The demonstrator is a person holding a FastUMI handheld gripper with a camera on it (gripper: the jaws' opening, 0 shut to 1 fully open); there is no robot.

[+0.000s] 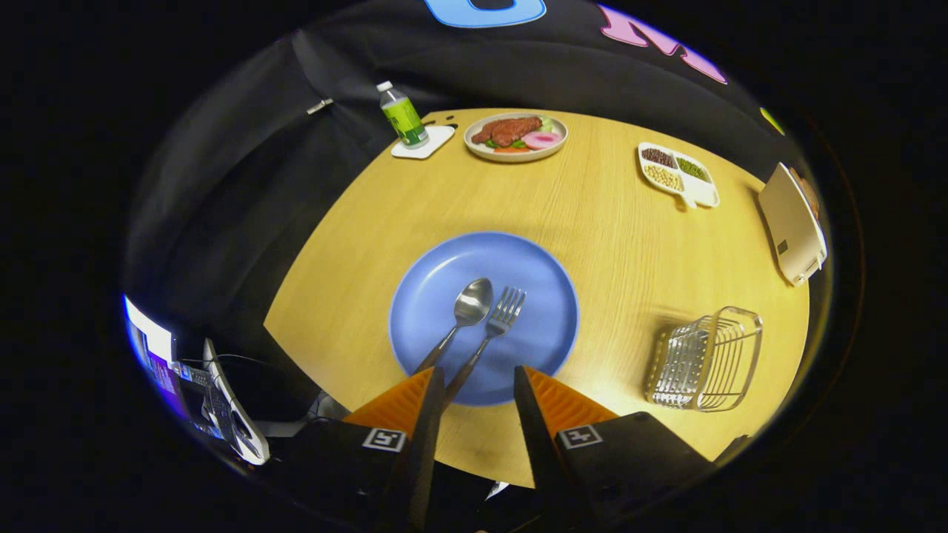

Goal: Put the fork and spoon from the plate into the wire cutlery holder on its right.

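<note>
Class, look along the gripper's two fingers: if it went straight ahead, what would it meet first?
Probably the fork handle on the blue plate, just ahead of the open gripper; the spoon lies beside it. Depth is uncertain.

So there's one camera, riding on the gripper and looking forward along its two fingers, which sit spread apart with nothing between them. It's up above the near edge of the round wooden table, tilted down and across it. The blue plate is the nearest thing, just ahead of the fingertips. Beyond the plate, the far rim of the table and the booth's black cloth wall come into view, all bent by the fisheye.
</note>
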